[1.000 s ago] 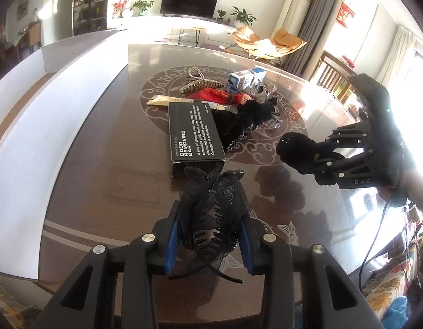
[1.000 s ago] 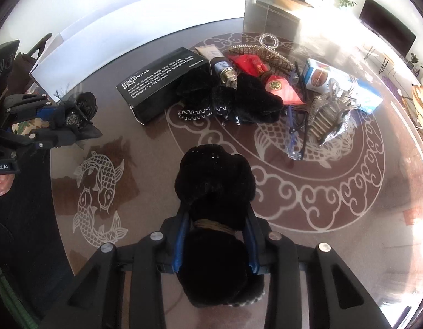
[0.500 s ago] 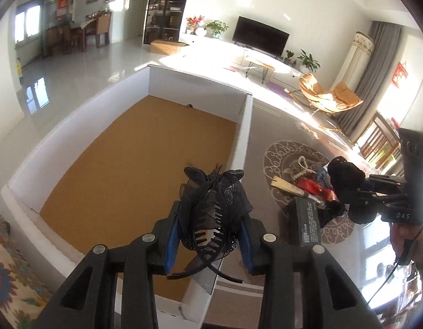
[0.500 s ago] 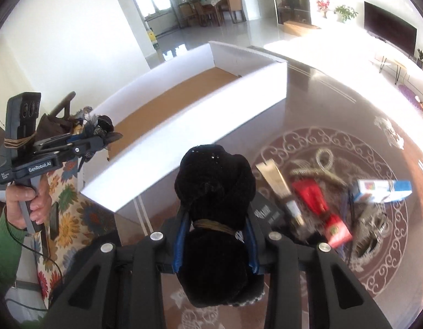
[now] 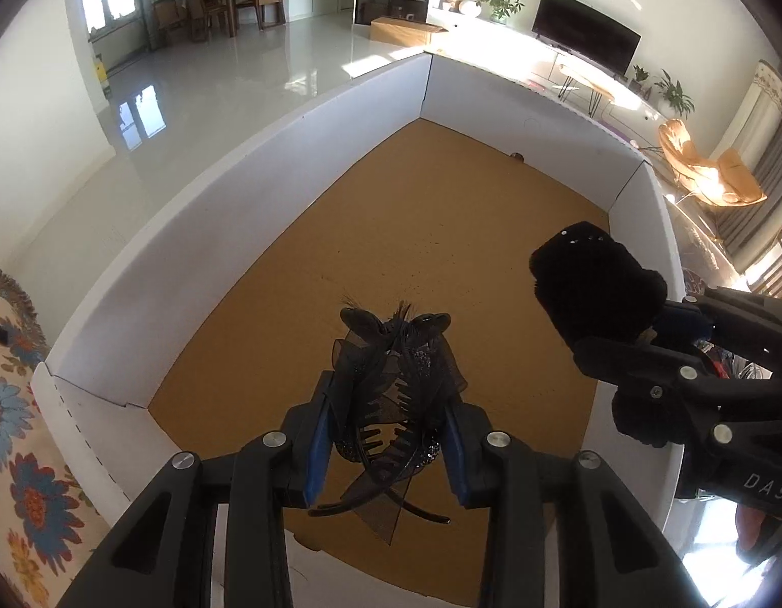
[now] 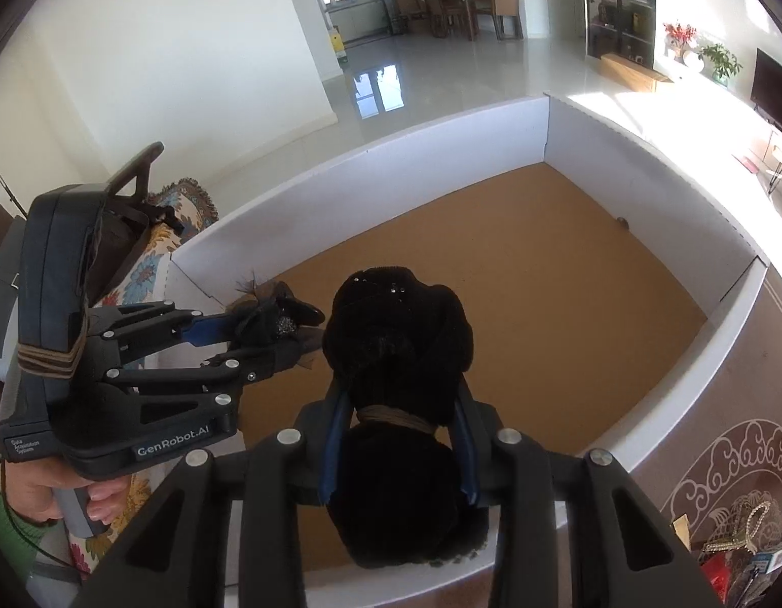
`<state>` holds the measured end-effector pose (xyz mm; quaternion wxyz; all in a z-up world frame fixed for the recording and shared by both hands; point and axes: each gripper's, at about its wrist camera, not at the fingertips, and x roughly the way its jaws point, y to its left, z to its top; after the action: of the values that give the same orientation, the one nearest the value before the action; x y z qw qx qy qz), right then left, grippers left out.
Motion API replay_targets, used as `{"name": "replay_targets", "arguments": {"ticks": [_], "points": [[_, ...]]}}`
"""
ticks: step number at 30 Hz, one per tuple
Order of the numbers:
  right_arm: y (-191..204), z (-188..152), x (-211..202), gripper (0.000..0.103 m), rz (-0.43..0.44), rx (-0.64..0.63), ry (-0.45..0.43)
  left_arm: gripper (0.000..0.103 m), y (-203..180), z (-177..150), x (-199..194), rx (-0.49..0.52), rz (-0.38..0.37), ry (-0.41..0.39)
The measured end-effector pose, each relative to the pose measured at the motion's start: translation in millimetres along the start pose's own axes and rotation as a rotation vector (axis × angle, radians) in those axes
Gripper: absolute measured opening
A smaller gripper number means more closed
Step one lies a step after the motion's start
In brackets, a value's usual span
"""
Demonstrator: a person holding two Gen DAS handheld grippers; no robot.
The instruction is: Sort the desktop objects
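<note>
My left gripper is shut on a black hair claw clip with lace and feathers, held above the brown floor of a large white-walled box. My right gripper is shut on a black fluffy bow hair accessory, held over the near wall of the same box. In the left wrist view the right gripper and its fluffy bow are to the right. In the right wrist view the left gripper with the claw clip is to the left.
The box floor is bare cork-brown, with a small dark speck by the far wall. A floral cushion lies left of the box. The brown patterned table with leftover small items lies to the right.
Both grippers have carried their black hair accessories from the table's item pile leftward to above the white box. Both remain shut on them.
</note>
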<state>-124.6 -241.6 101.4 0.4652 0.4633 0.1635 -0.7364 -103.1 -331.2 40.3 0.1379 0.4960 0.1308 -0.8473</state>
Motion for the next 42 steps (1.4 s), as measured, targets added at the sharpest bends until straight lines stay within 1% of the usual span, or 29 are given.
{"name": "replay_targets", "arguments": {"ticks": [2, 3, 4, 5, 6, 7, 8, 10, 12, 13, 14, 16, 19, 20, 21, 22, 23, 24, 25, 27, 28, 30, 31, 33, 36, 38, 39, 42], "points": [[4.3, 2.9, 16.9, 0.041, -0.009, 0.001, 0.037, 0.039, 3.0, -0.2, 3.9, -0.010, 0.017, 0.012], [4.0, 3.8, 25.4, 0.046, -0.017, 0.006, 0.060, 0.041, 4.8, 0.4, 5.8, -0.020, 0.024, 0.015], [3.8, 4.7, 33.1, 0.060, -0.022, 0.014, 0.079, 0.042, 7.6, 0.3, 7.1, -0.032, 0.034, 0.017], [-0.3, 3.8, 37.9, 0.062, -0.033, 0.026, 0.081, 0.047, 11.0, -0.2, 9.4, -0.046, 0.048, 0.029], [-2.5, 4.2, 39.5, 0.067, -0.032, 0.037, 0.079, 0.058, 14.4, -0.8, 12.0, -0.061, 0.053, 0.048], [-4.9, 5.1, 38.6, 0.072, -0.027, 0.048, 0.071, 0.062, 16.6, -2.6, 13.9, -0.074, 0.054, 0.065], [-6.8, 4.7, 34.6, 0.075, -0.020, 0.057, 0.059, 0.063, 17.6, -5.6, 12.1, -0.077, 0.054, 0.058], [-12.3, -0.7, 17.5, 0.081, -0.014, 0.061, 0.018, 0.063, 12.5, -11.0, 0.1, -0.058, 0.071, 0.003], [-16.6, -6.7, -2.4, 0.083, -0.023, 0.052, -0.026, 0.063, 1.0, -15.7, -16.3, -0.038, 0.082, -0.055], [-19.8, -11.9, -14.7, 0.083, -0.033, 0.049, -0.051, 0.063, -6.5, -18.4, -26.3, -0.029, 0.070, -0.087], [-23.9, -18.2, -27.3, 0.084, -0.046, 0.048, -0.075, 0.063, -16.1, -21.7, -37.2, -0.019, 0.054, -0.118], [-34.5, -34.3, -56.0, 0.090, -0.066, 0.061, -0.123, 0.063, -40.6, -29.6, -61.0, 0.004, 0.013, -0.174], [-54.4, -72.2, -103.5, 0.095, -0.101, 0.090, -0.205, 0.064, -87.4, -50.2, -98.7, 0.058, -0.108, -0.251], [-61.7, -89.1, -118.5, 0.096, -0.116, 0.098, -0.223, 0.072, -104.1, -59.9, -109.4, 0.080, -0.160, -0.270], [-69.1, -106.8, -132.1, 0.099, -0.135, 0.108, -0.239, 0.086, -121.1, -67.6, -120.3, 0.103, -0.206, -0.284], [-76.6, -128.1, -145.5, 0.102, -0.164, 0.116, -0.254, 0.093, -136.8, -79.9, -127.0, 0.123, -0.249, -0.301], [-84.1, -151.0, -156.5, 0.102, -0.203, 0.122, -0.267, 0.102, -151.7, -92.3, -130.2, 0.141, -0.291, -0.314], [-92.0, -175.4, -166.7, 0.102, -0.252, 0.129, -0.274, 0.103, -166.9, -102.5, -129.0, 0.155, -0.330, -0.316], [-100.0, -200.7, -173.8, 0.103, -0.306, 0.139, -0.272, 0.103, -179.1, -115.2, -124.0, 0.168, -0.363, -0.298], [-117.1, -251.6, -184.1, 0.103, -0.395, 0.180, -0.252, 0.103, -203.4, -138.8, -103.5, 0.200, -0.397, -0.226], [-125.1, -276.0, -186.9, 0.103, -0.427, 0.214, -0.240, 0.103, -214.1, -151.0, -91.3, 0.220, -0.384, -0.197], [-141.2, -319.2, -191.4, 0.103, -0.466, 0.304, -0.214, 0.103, -231.9, -171.5, -63.6, 0.269, -0.328, -0.156], [-150.6, -339.4, -193.4, 0.103, -0.469, 0.352, -0.198, 0.103, -241.0, -182.1, -54.1, 0.294, -0.300, -0.142], [-161.0, -366.6, -189.2, 0.103, -0.476, 0.427, -0.165, 0.103, -250.0, -195.8, -31.2, 0.333, -0.255, -0.115], [-165.7, -387.3, -184.0, 0.103, -0.498, 0.469, -0.155, 0.103, -258.6, -205.5, -10.0, 0.353, -0.235, -0.089], [-166.8, -390.7, -182.0, 0.103, -0.507, 0.475, -0.160, 0.103, -260.3, -208.0, -0.8, 0.348, -0.219, -0.073], [-164.6, -390.5, -180.1, 0.103, -0.510, 0.474, -0.160, 0.103, -261.6, -209.5, -1.5, 0.358, -0.203, -0.100], [-164.4, -386.9, -174.1, 0.103, -0.520, 0.468, -0.148, 0.103, -266.0, -211.0, 2.9, 0.380, -0.173, -0.110]]}}
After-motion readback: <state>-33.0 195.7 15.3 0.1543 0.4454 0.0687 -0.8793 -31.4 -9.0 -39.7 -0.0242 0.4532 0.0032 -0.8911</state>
